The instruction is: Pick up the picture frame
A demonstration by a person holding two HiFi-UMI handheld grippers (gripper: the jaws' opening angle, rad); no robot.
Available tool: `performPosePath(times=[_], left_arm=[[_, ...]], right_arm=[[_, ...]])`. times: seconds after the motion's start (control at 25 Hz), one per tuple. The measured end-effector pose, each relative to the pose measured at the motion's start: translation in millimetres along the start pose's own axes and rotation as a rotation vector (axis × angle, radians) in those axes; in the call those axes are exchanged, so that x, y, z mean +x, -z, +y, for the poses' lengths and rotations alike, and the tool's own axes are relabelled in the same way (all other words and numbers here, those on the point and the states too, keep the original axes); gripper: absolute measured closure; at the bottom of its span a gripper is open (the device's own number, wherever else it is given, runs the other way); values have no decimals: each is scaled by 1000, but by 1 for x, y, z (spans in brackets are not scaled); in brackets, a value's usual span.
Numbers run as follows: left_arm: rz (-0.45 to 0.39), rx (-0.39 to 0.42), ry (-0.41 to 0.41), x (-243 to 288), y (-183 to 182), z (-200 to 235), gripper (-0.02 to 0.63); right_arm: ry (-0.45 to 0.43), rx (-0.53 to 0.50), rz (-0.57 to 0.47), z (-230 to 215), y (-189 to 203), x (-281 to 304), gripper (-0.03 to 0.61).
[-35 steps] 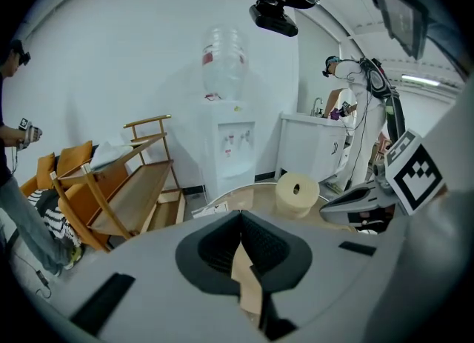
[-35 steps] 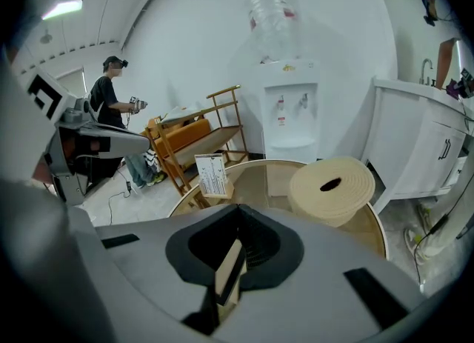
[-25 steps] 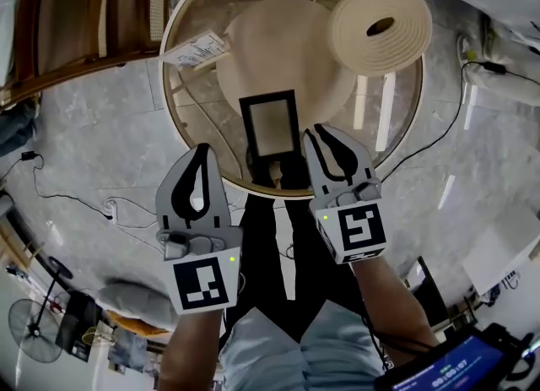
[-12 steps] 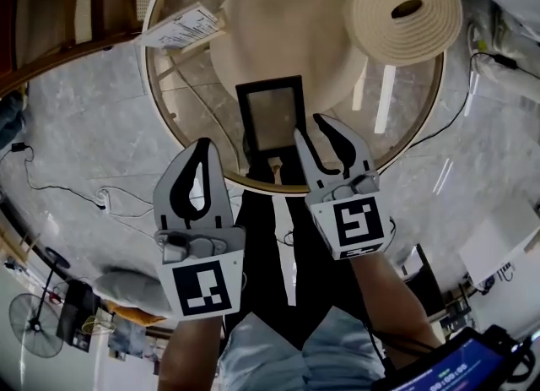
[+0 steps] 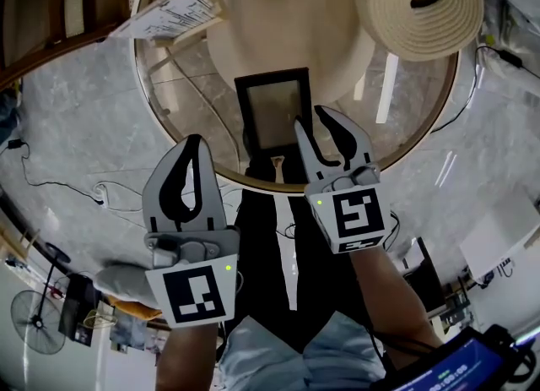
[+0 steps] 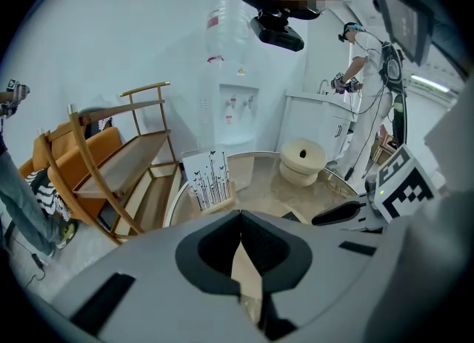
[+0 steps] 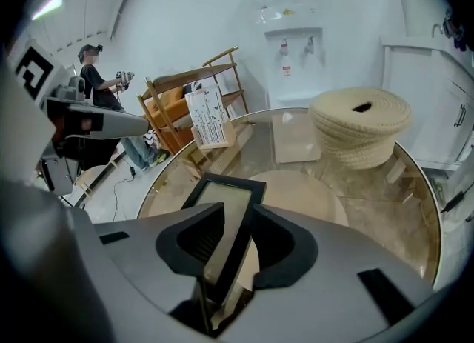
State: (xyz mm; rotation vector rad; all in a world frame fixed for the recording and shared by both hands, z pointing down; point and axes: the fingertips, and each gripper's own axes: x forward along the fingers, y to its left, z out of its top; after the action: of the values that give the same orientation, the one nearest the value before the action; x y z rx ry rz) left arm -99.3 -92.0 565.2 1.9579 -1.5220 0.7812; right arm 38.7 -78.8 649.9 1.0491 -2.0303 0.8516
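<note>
The picture frame (image 5: 273, 113), black with a pale glass pane, lies on the round glass table (image 5: 396, 149) near its front edge. My right gripper (image 5: 312, 119) straddles the frame's right edge, and its jaws are opening. In the right gripper view that black edge (image 7: 235, 223) runs between the jaws of the right gripper (image 7: 238, 212), with a strip of glass showing beside the left jaw. My left gripper (image 5: 197, 140) hovers at the table's front rim, left of the frame. It is shut, its tips meeting on nothing, as the left gripper view shows of the left gripper (image 6: 240, 215).
A coiled cream rope basket (image 5: 419, 2) stands at the table's back right. A printed card in a wooden stand (image 5: 169, 13) sits at the back left. A wooden rack (image 6: 111, 164) stands beyond the table. Cables trail over the marble floor (image 5: 76, 153).
Both grippers have come lower toward the table. The right gripper's jaws have spread wider and now reach further along the frame's right edge.
</note>
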Motion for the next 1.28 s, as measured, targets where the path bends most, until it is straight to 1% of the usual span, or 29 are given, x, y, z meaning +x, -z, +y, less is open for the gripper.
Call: performPosePath(times=[0.2, 0.36, 0.56, 0.72, 0.96, 1.16, 1.28], left_arm=[[17, -4, 6, -1, 12, -1, 598], [31, -6, 10, -3, 21, -4, 598], [35, -10, 4, -2, 25, -4, 598], [41, -18, 2, -6, 26, -5, 598], [36, -17, -3, -6, 27, -3, 598], [40, -27, -13, -10, 29, -3, 598], [45, -29, -17, -15, 28, -2, 598]], right_arm=[[3, -15, -42, -6, 2, 11, 449], [0, 22, -8, -8, 11, 12, 448], [-2, 33, -3, -11, 18, 18, 451], [-4, 40, 13, -10, 26, 20, 468], [-1, 40, 11, -10, 27, 23, 468], [18, 101, 37, -12, 27, 22, 486], [30, 113, 37, -14, 25, 21, 495]])
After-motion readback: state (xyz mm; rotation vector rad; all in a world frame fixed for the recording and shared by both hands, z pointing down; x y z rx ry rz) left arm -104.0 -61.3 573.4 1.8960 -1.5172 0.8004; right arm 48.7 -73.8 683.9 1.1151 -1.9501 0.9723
